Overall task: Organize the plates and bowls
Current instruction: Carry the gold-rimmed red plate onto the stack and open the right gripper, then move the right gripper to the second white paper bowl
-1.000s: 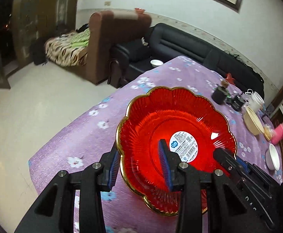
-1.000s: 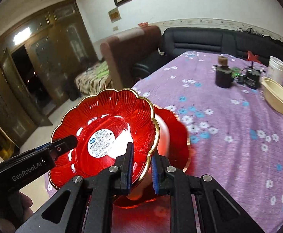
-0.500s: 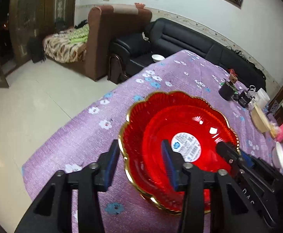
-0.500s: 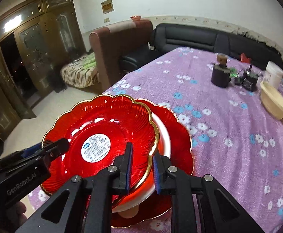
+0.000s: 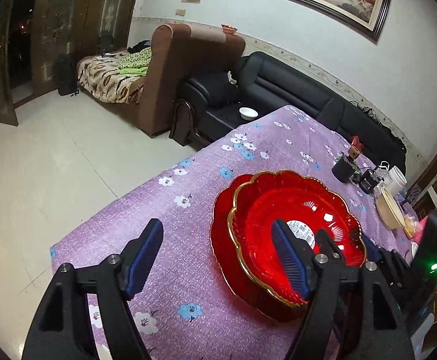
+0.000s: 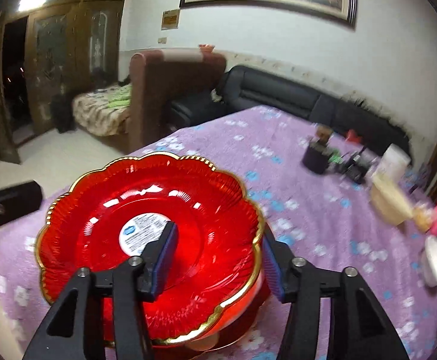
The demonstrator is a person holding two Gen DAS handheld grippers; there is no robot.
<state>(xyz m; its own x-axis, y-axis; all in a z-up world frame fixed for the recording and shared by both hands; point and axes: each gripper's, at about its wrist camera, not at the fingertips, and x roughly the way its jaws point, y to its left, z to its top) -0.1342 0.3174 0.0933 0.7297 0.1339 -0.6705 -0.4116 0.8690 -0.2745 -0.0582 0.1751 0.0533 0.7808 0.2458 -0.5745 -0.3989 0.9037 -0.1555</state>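
Both the left gripper (image 5: pixel 218 258) and right gripper (image 6: pixel 218 258) gape wide, astride the red bowl's (image 6: pixel 104 204) rim

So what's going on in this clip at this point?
A person with two handheld grippers is stacking dishes on a purple flowered tablecloth. The red gold-rimmed scalloped glass bowl sits on the stack, over a flat red plate. Both grippers are open: the right gripper straddles the bowl's rim without clamping it, and the left gripper hangs beside the stack.

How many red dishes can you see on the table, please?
2: a gold-rimmed red bowl stacked above a flatter red plate near the table corner; something pale sits between them, so more may be hidden.
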